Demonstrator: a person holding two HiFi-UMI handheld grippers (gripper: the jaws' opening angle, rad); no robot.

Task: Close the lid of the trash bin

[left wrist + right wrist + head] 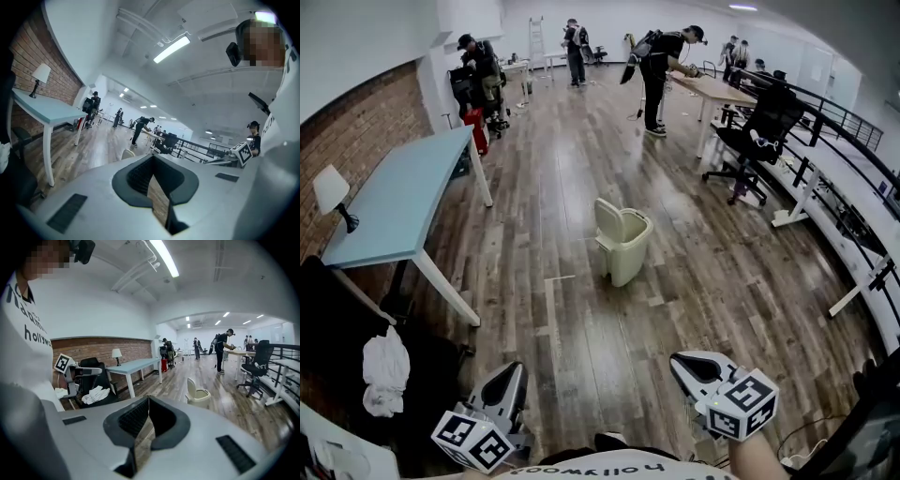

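A cream trash bin (pixel 625 248) stands on the wood floor in the middle of the room, its lid (pixel 607 221) raised upright at the bin's left side. Low in the head view, my left gripper (pixel 510 377) and right gripper (pixel 686 364) are held close to my body, well short of the bin. Both are shut with nothing between the jaws. The right gripper view shows the bin (pixel 198 395) with its lid up, beyond the closed right gripper (pixel 148 400). In the left gripper view only the top of the lid (pixel 126 153) peeks over the closed left gripper (pixel 152 159).
A light blue table (pixel 401 199) with a white lamp (pixel 331 191) lines the brick wall at left. A black chair with a white cloth (pixel 384 371) sits near my left side. An office chair (pixel 757 129), desks and a railing (pixel 853 122) fill the right. Several people stand at the back.
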